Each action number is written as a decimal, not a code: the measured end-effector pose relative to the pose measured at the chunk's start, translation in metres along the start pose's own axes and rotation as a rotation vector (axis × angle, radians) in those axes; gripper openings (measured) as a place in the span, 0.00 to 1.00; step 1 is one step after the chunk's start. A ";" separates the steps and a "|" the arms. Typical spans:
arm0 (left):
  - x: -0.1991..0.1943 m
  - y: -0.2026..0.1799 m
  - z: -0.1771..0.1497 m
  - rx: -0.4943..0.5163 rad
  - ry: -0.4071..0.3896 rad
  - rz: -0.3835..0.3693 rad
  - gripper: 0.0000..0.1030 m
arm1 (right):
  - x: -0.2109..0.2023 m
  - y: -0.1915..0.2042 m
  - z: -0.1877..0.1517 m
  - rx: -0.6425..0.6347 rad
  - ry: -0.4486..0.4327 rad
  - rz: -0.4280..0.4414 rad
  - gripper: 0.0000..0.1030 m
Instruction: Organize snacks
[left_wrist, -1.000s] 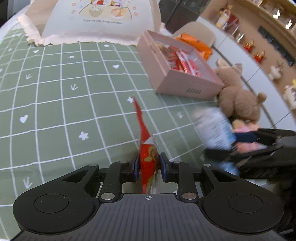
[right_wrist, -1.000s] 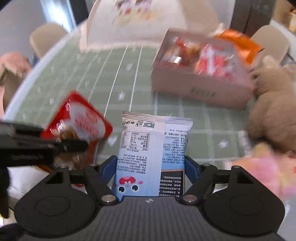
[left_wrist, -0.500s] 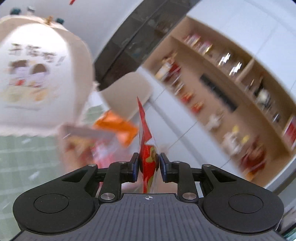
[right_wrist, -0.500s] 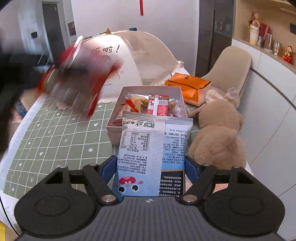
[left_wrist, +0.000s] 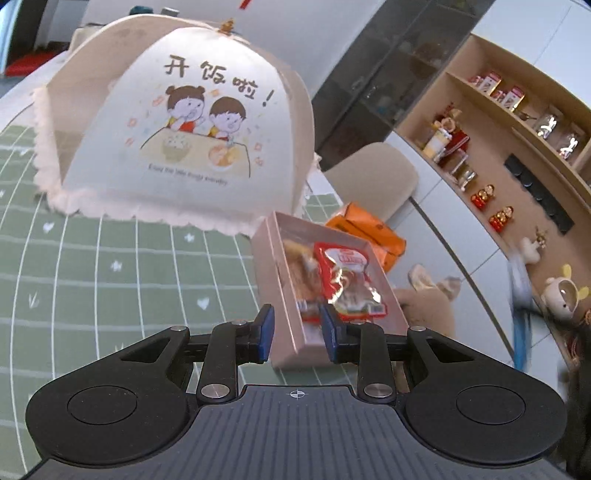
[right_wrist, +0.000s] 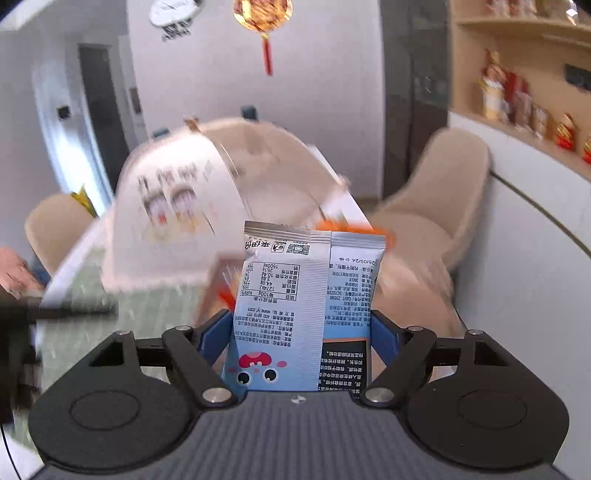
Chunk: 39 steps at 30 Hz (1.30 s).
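The red snack packet (left_wrist: 351, 284) lies on top of other snacks in the pink box (left_wrist: 267, 266) on the green checked tablecloth (left_wrist: 110, 277). My left gripper (left_wrist: 297, 325) hangs above the box's near end. Its jaws are closing, with nothing between the blue pads (left_wrist: 266, 332). My right gripper (right_wrist: 299, 328) is shut on a light blue snack packet (right_wrist: 291, 302), which stands upright with its printed back toward the camera. In the right wrist view the pink box (right_wrist: 218, 280) is a blur behind that packet. The blue packet (left_wrist: 519, 295) also shows as a blur at the right of the left wrist view.
A domed food cover (left_wrist: 184, 140) with a cartoon print stands on the table behind the box. An orange packet (left_wrist: 369, 229) and a brown plush bear (left_wrist: 432, 299) lie to the box's right. A beige chair (left_wrist: 373, 177) and wall shelves with ornaments stand beyond the table.
My left gripper has let go of the red packet, which now lies in the pink box, and has risen. The right gripper has lifted with the blue packet still in it.
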<state>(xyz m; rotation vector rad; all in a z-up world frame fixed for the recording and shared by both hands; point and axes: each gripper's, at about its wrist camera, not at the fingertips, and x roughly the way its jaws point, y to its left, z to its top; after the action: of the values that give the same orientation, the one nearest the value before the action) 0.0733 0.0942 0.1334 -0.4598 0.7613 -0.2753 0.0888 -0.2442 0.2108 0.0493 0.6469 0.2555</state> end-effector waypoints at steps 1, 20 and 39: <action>-0.002 -0.001 -0.004 0.002 -0.001 0.001 0.30 | 0.012 0.004 0.013 0.002 -0.007 0.014 0.78; 0.017 0.016 -0.129 0.213 0.072 0.286 0.30 | 0.088 0.069 -0.140 0.028 0.138 0.008 0.86; 0.056 -0.009 -0.157 0.395 -0.094 0.392 0.32 | 0.104 0.087 -0.212 0.039 0.102 -0.168 1.00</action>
<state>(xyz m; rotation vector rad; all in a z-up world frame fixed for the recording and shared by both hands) -0.0007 0.0169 0.0052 0.0536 0.6685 -0.0321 0.0218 -0.1414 -0.0084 0.0195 0.7530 0.0840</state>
